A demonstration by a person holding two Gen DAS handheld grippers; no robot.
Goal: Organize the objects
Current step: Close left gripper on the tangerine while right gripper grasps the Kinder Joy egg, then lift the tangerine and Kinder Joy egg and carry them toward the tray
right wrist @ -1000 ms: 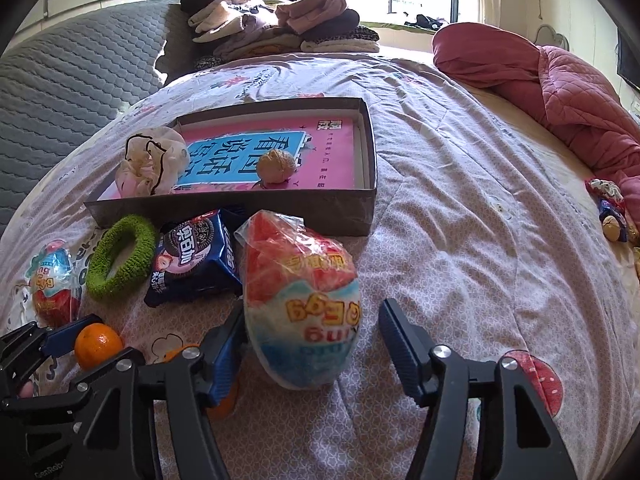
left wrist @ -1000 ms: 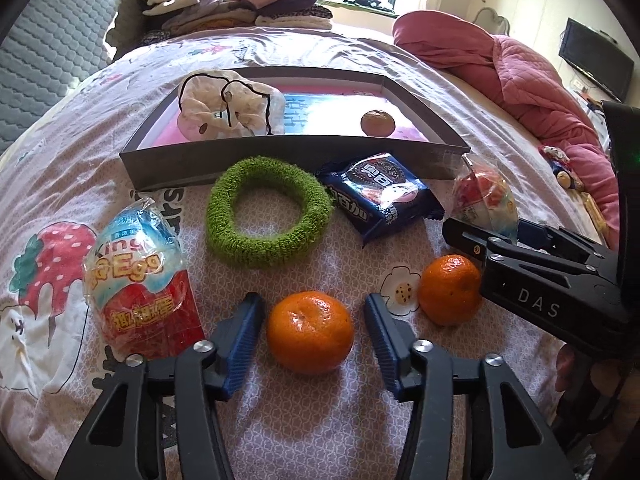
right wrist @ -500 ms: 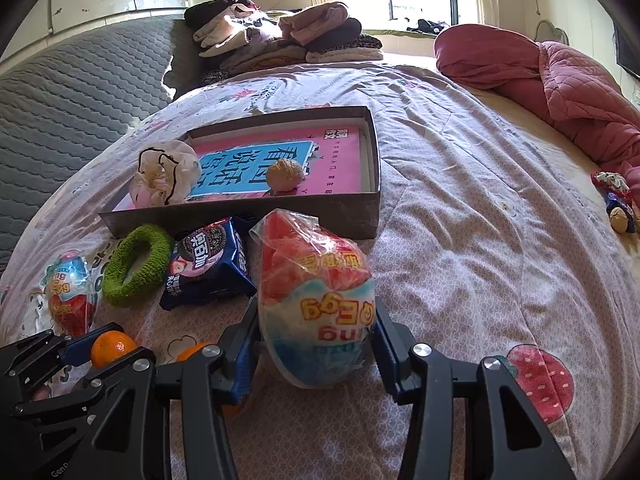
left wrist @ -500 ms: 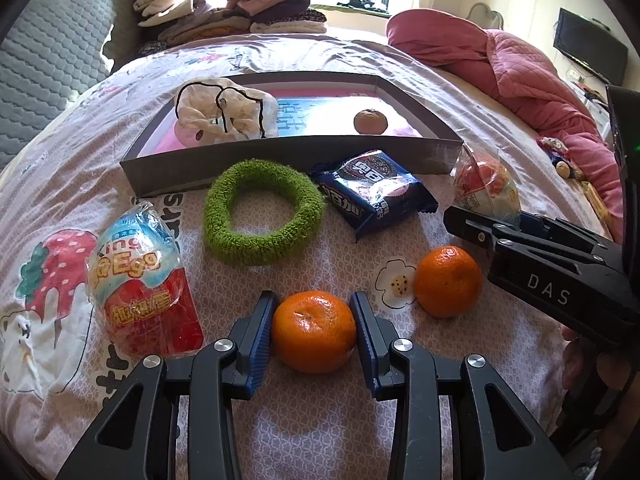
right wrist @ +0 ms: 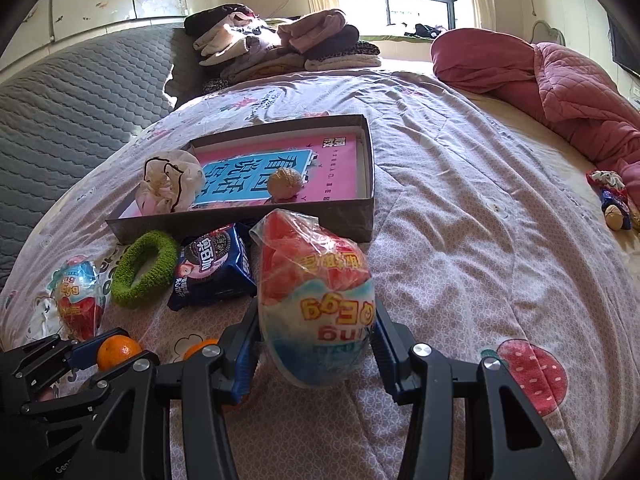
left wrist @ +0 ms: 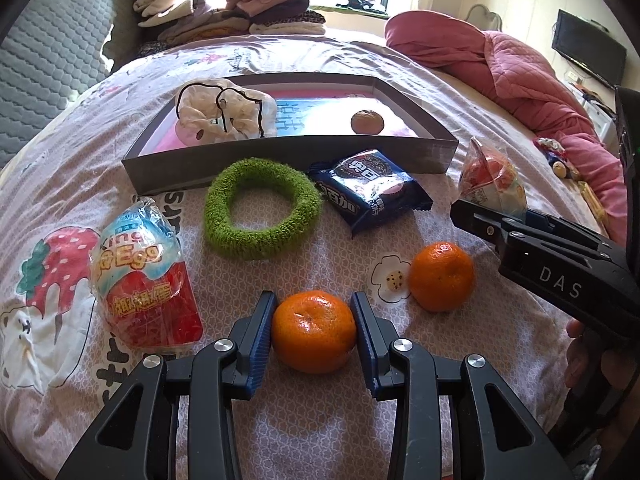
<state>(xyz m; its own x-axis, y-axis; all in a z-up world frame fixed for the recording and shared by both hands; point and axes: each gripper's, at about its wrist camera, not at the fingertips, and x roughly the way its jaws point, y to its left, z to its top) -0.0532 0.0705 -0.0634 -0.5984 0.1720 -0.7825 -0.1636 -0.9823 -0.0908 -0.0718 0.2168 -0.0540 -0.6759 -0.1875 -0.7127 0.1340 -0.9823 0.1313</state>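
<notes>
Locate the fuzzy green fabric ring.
Left wrist view: the fuzzy green fabric ring lies on the bedspread before the grey tray, between the egg-shaped snack bag and dark-blue cookie packet.

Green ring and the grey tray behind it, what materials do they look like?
Green ring: soft, matte, fuzzy pile like terry or chenille fabric; the loop sags out of round, so probably elastic or stuffing inside, not rigid. Grey tray: looks like cardboard, with thin straight walls, sharp folded corners and a dull, faintly mottled grey face. A printed pink and blue sheet lines the bottom.
</notes>
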